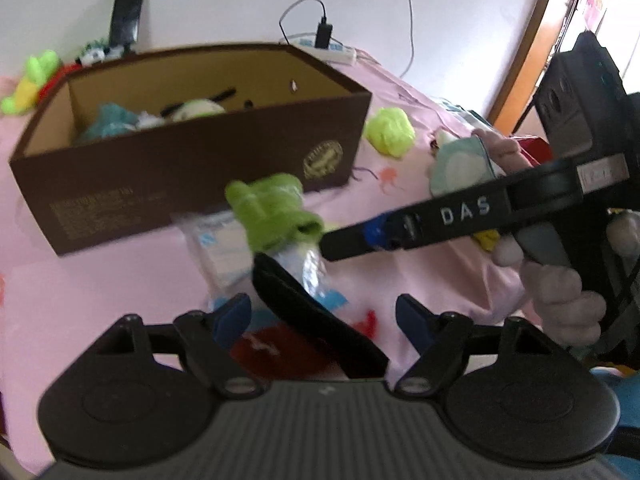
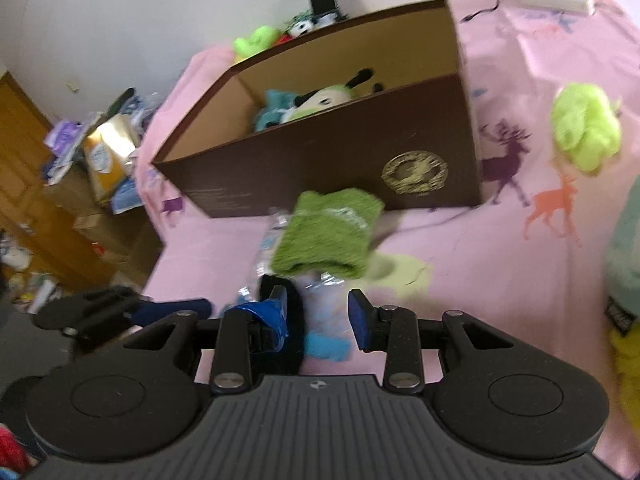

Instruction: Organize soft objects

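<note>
A green knitted soft piece (image 1: 274, 210) sits in the air in front of the brown cardboard box (image 1: 192, 152), over a clear plastic bag (image 1: 224, 240). It also shows in the right wrist view (image 2: 330, 234), blurred. My right gripper (image 2: 318, 314) is open just behind it; its arm (image 1: 460, 216) reaches in from the right in the left wrist view. My left gripper (image 1: 324, 320) is open and empty above a black strap (image 1: 316, 316). The box (image 2: 340, 164) holds a teal plush (image 2: 272, 110) and a green-white plush (image 2: 324, 100).
A neon yellow-green plush (image 1: 390, 130) (image 2: 586, 128) lies right of the box on the pink sheet (image 1: 80, 280). More plush toys (image 1: 32, 80) sit behind the box. A pale blue plush (image 1: 460, 164) lies at right. A power strip (image 1: 328, 50) is by the wall.
</note>
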`<move>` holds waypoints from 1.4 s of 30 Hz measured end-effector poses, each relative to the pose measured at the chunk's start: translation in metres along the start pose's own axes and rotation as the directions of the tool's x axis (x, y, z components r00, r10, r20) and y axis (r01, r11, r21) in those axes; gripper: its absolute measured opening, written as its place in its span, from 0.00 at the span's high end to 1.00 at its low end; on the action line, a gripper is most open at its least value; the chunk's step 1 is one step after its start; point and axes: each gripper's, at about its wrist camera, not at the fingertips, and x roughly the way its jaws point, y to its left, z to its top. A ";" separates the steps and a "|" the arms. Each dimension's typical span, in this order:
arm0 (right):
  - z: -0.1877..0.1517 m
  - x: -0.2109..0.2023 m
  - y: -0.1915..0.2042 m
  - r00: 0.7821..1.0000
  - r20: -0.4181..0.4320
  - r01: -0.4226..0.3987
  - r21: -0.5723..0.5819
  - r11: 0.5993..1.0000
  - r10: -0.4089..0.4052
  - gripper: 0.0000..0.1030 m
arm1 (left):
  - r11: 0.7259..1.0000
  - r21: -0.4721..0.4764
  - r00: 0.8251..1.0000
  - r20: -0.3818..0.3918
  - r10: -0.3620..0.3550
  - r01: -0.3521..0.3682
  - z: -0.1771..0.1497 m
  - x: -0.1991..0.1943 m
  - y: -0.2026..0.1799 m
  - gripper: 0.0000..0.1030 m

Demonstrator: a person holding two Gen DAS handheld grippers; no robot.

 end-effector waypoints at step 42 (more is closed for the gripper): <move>0.004 -0.008 -0.001 0.983 0.079 -0.168 0.018 0.986 0.166 0.96 | 0.999 0.013 0.991 0.130 0.032 -0.034 0.014 0.002 -0.005 0.83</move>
